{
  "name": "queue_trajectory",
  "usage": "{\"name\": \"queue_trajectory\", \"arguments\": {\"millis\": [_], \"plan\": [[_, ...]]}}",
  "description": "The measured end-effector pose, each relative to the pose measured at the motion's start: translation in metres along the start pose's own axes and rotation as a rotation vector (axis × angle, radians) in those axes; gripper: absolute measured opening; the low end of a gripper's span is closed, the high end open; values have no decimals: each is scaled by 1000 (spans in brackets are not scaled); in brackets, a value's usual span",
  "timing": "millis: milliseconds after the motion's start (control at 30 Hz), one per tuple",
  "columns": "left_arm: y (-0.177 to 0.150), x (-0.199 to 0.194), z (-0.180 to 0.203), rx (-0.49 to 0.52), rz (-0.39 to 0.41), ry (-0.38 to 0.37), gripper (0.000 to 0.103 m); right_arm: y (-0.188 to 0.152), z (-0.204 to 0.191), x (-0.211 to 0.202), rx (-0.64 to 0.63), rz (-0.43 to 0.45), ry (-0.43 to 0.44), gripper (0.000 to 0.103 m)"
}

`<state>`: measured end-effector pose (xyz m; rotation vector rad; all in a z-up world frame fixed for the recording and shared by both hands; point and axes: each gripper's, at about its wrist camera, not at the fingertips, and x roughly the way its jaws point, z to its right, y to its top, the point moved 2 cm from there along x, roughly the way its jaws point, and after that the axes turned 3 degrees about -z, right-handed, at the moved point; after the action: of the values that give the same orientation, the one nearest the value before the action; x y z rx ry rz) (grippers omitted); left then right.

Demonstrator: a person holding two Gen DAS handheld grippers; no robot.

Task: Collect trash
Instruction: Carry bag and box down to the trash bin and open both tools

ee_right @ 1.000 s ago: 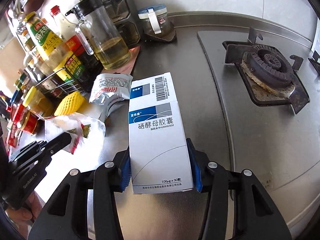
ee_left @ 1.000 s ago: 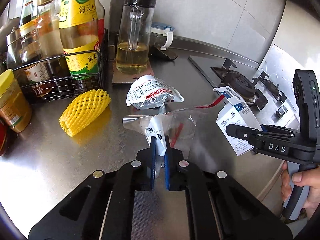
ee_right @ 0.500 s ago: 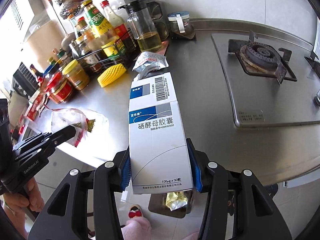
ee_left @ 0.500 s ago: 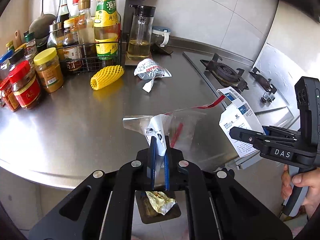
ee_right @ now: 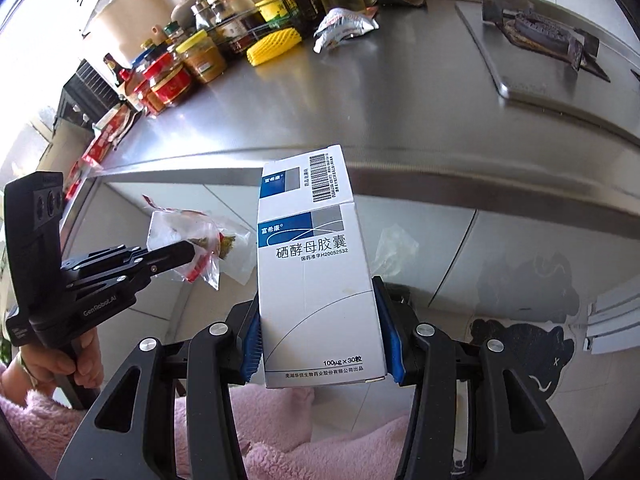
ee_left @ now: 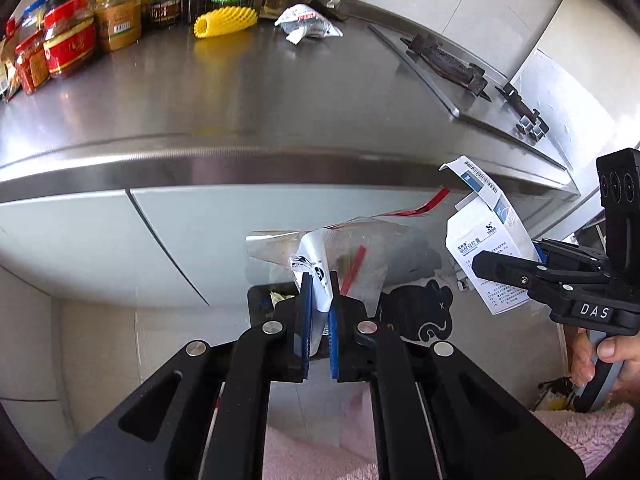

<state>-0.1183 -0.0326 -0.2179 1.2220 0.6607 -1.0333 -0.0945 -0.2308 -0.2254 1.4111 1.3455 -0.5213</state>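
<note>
My left gripper is shut on a clear plastic bag with a red zip strip, held in front of the counter's front edge, below counter height. The bag also shows in the right wrist view. My right gripper is shut on a white and blue medicine box, also below the counter edge; the box shows in the left wrist view. A dark bin with trash in it sits on the floor, mostly hidden behind my left gripper.
On the steel counter lie a yellow foam fruit net and a crumpled silver wrapper. Jars and a bottle rack stand at the back left. A gas hob is at the right. White cabinet doors face me.
Both grippers have dropped below the counter edge and pulled back with the bag and box still held. The counter top now sits high in both views.
</note>
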Motion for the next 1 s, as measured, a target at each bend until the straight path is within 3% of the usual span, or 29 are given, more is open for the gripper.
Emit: {"name": "queue_trajectory", "arguments": {"millis": [333, 567, 1000], "plan": [[-37, 98, -23, -84, -166, 44, 6, -44, 42, 112, 117, -211, -44, 49], [-52, 170, -47, -133, -262, 42, 6, -64, 53, 187, 76, -300, -97, 49], [-68, 264, -66, -155, -375, 7, 7, -86, 76, 279, 176, -362, -107, 49]]}}
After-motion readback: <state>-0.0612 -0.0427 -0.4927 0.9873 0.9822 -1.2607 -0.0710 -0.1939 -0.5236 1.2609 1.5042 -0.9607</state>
